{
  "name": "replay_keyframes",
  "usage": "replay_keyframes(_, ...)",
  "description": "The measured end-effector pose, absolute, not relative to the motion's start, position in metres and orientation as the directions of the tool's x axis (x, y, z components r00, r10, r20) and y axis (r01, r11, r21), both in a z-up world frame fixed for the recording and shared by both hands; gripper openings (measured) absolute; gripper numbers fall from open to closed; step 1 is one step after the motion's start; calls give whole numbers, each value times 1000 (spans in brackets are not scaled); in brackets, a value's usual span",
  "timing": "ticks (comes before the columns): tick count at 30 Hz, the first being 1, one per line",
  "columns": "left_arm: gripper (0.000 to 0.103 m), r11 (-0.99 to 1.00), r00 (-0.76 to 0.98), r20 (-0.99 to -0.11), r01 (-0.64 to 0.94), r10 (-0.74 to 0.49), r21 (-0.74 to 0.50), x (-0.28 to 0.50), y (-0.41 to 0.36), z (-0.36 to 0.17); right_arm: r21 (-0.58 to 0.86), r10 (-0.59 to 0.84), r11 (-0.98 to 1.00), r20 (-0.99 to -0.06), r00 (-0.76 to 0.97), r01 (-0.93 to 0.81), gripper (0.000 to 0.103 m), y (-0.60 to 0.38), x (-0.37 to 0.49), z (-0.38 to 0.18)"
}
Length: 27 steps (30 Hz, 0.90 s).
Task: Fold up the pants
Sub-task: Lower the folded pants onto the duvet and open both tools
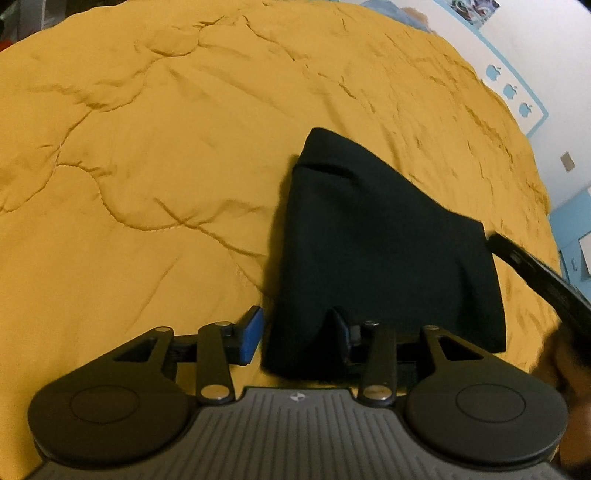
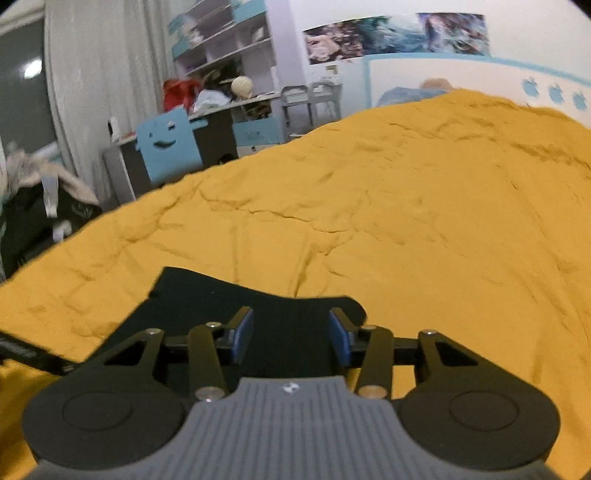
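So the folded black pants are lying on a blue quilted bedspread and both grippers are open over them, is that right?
Not quite: the quilted bedspread is mustard yellow, not blue, as both wrist views show. The folded black pants do lie on it, with the left gripper and right gripper open over them.

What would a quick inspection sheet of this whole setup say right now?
Surface: mustard quilted bedspread, wrinkled.
Job's things: black pants, folded into a compact bundle, lying flat.
Clutter: nothing seen on the bed.
Grippers: left tool open, straddling the bundle's near left edge; right tool open over the pants.
Cables: nothing seen.
Surroundings: shelves, blue smiley-face chair, curtain, wall posters.
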<state>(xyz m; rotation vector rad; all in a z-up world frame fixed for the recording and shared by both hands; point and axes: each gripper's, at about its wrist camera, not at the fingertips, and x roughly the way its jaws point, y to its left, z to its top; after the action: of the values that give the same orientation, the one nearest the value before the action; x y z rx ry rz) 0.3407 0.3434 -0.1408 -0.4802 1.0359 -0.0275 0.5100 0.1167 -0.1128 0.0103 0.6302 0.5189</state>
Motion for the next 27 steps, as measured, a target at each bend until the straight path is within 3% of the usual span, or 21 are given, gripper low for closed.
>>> replay_keyframes(4, 55, 887, 511, -819, -207, -261, -412, 342, 346, -144, 101, 380, 903, -645, 663, -418, 25, 116, 533, -142)
replay_keyframes(9, 55, 893, 511, -822, -207, -250, -400, 342, 346, -141, 212, 405, 912, -593, 697, -350, 30, 75, 514, -131)
replay_keyframes(13, 55, 903, 513, -828, -210, -226, -376, 343, 340, -140, 219, 510, 852, -546, 664, -475, 30, 72, 469, -123)
replay_keyframes(17, 56, 911, 512, -834, -212, -205, -354, 341, 333, -138, 124, 448, 865, -627, 637, -486, 30, 79, 444, -144)
replay_keyframes(21, 59, 926, 502, -849, -218, -165, -309, 338, 328, -133, 150, 359, 918, -710, 606, -367, 34, 62, 437, -161)
replay_keyframes(24, 67, 956, 496, -866, -222, -60, -194, 332, 317, -122, 183, 351, 930, -703, 618, -320, 35, 49, 422, -154)
replay_keyframes(27, 67, 967, 502, -865, -226, 13, -117, 322, 305, -108, 199, 349, 934, -676, 649, -296, 47, 47, 409, -135)
